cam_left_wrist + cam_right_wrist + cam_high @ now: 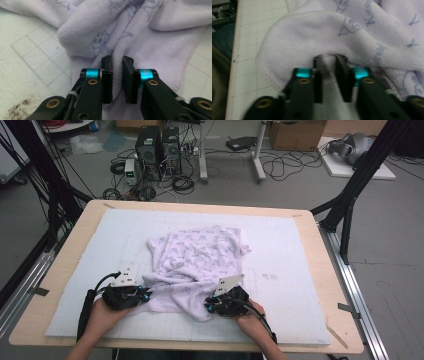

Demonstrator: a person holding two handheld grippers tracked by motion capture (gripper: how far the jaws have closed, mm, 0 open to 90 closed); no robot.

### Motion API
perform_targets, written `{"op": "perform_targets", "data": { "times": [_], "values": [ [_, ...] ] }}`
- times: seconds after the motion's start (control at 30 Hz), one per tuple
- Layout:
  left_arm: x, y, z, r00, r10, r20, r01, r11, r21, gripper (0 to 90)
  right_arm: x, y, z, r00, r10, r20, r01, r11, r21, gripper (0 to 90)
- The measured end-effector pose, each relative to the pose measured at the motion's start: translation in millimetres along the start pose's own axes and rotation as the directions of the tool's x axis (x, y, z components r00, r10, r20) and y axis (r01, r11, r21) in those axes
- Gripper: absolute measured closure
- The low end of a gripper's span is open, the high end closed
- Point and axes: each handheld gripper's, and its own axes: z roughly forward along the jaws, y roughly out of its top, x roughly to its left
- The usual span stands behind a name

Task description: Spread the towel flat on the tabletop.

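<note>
On the white mat [280, 250] of the table [65, 255] lies a crumpled towel [200, 257]. It is pale purple with little blue drawings on it. It sits near the middle of the mat, a bit toward the person's side, all bunched up and wrinkled.

Two hands come in from the bottom of the high view. Each hand holds a black gripper. At the near left edge of the towel is the left gripper [146, 295], held by the left hand [102, 315]. At the near right edge is the right gripper [207, 306], held by the right hand [250, 317]. Both lie low, close to the mat, and each has a grey plate on top.

From the left gripper view, the left gripper [117, 75] pinches a fold of the towel [130, 37]. The cloth is squeezed tight in the thin gap between the two black jaws. A stitched hem runs down the right side.

From the right gripper view, the right gripper [329, 72] also bites the towel [317, 37]. A small bunch of cloth is pressed between its jaws, near a rounded, stitched corner. This view is a little blurry.

Behind the table, on the floor, stand two black computers [159, 145] with many cables [280, 167] around them.
</note>
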Motion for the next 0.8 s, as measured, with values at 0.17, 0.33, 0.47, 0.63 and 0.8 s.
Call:
{"op": "perform_targets", "data": {
  "times": [0.17,0.33,0.47,0.63,0.8],
  "values": [
    [-5.1,2.3,-3.8,0.9998,0.006,0.02,-0.006,0.9999,-0.014,86.0,2.4,-4.3,-18.1,0.9999,-0.005,-0.01,0.005,1.0,-0.017,87.6],
    [-16.0,11.4,-10.4,0.998,0.017,0.06,-0.013,0.9983,-0.057,86.0,9.6,-15.2,-56.0,0.9997,0.024,0.009,-0.024,0.997,-0.08,87.8],
    [-24.2,17.7,-14.3,0.9963,0.037,0.078,-0.031,0.996,-0.083,85.9,18.6,-18.6,-84.3,0.9993,0.025,0.029,-0.022,0.994,-0.107,87.8],
    [-13.9,11.5,-9.7,0.9984,0.017,0.053,-0.015,0.9992,-0.037,85.9,24.2,-21.5,-73.9,0.9997,0.025,0.0,-0.025,0.997,-0.071,87.2],
    [-3.8,-0.3,-5.9,0.9987,-0.004,0.05,0.003,0.9999,0.012,84.9,18.0,-16.7,-57.5,0.9996,0.022,0.018,-0.021,0.998,-0.067,74.9]
  ]
}}
